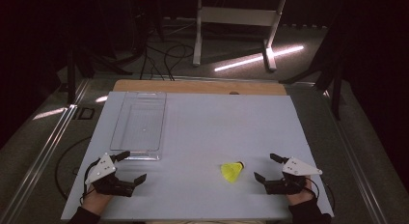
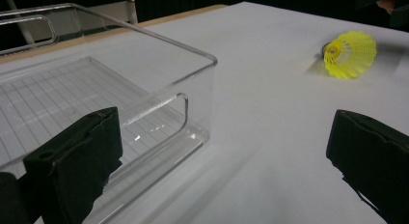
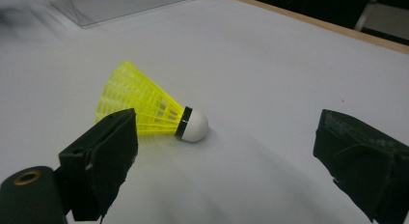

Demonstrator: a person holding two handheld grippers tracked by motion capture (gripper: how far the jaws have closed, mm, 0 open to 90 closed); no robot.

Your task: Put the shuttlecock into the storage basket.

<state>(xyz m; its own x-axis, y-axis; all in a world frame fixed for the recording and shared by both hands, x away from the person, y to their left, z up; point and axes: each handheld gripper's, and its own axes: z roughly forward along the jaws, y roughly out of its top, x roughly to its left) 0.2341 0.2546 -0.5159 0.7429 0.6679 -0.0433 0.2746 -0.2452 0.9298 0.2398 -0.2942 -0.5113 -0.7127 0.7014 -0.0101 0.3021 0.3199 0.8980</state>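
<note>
A yellow shuttlecock (image 1: 232, 170) with a white cork tip lies on its side on the white table top (image 1: 207, 127), near the front right. My right gripper (image 1: 266, 168) rests just right of it, open, nothing between its jaws; in the right gripper view the shuttlecock (image 3: 149, 108) lies close ahead, by the left jaw. My left gripper (image 1: 132, 167) sits open at the front left, just below the near end of a clear plastic bin (image 1: 140, 122). In the left gripper view the bin (image 2: 96, 89) stands right ahead and the shuttlecock (image 2: 349, 54) lies far right.
A wooden strip (image 1: 197, 86) runs along the table's far edge. Beyond it stands a white frame (image 1: 236, 21) on the dark floor, with cables (image 1: 164, 60) and a bright light streak (image 1: 260, 57). A person's hands (image 1: 96, 202) hold both grippers at the front edge.
</note>
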